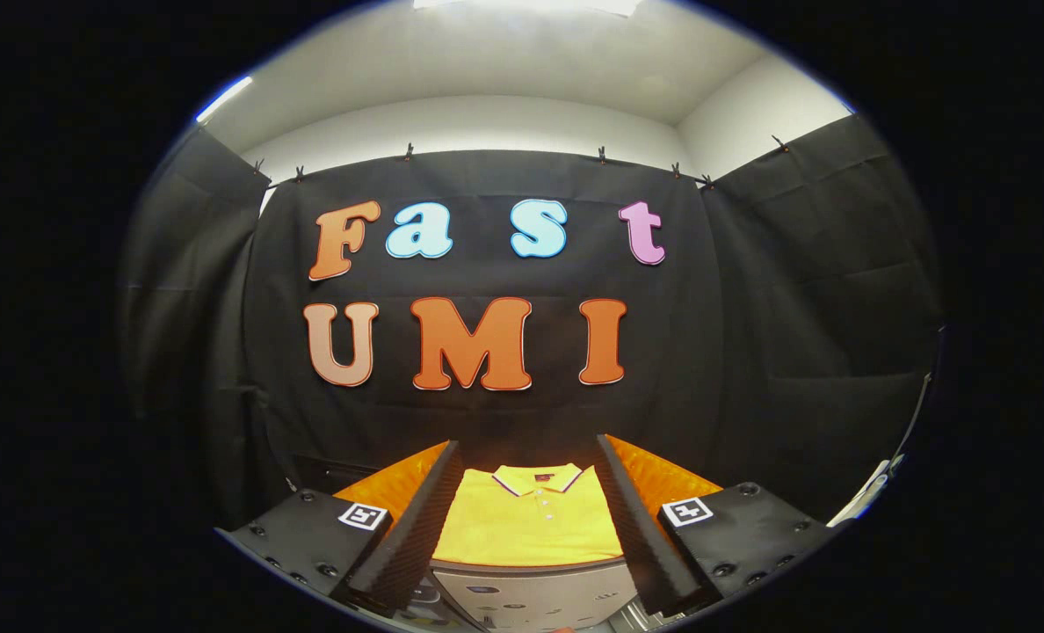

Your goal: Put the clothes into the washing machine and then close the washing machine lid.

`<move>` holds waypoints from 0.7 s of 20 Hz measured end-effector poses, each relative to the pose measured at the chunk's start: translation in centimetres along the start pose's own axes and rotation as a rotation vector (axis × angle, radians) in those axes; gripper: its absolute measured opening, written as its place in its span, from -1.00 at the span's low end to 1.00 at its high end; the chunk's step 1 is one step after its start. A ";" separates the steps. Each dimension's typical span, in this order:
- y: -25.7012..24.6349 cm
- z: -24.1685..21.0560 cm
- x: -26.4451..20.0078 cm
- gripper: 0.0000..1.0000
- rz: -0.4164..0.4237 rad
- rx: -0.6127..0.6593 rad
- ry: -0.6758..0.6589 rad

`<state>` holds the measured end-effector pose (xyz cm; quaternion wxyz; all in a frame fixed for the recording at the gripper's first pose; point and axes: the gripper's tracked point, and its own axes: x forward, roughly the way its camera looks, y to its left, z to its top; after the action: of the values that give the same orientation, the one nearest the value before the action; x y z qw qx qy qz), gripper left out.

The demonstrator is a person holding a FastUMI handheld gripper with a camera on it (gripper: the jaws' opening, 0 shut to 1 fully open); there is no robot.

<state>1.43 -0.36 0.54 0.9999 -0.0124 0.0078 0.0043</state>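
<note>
Tongs (pixel 529 527) held wide apart, framing a folded yellow polo shirt (pixel 531 523) that waits to be picked up.

The shirt — yellow knit with a striped collar — lies flat and neatly folded on an orange worktop (pixel 663 479), seen between and just beyond the two fingers, neither of which touches it; the spread looks like a line-up for a grasp not yet begun. Nearer than the shirt sits a pale grey, box-like top (pixel 531 593) — possibly the washing machine, though I cannot tell, nor whether its lid is up. Black cloth drapes the booth walls (pixel 803 308) under a white ceiling.
</note>
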 end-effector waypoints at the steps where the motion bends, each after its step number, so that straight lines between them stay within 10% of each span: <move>1: -0.1 -0.1 0.1 0.95 -0.001 -0.001 0.000; 14: -3.7 -5.1 10.1 0.97 0.048 0.086 0.102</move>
<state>11.45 -4.06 -4.61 0.9974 0.0303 0.0590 0.0270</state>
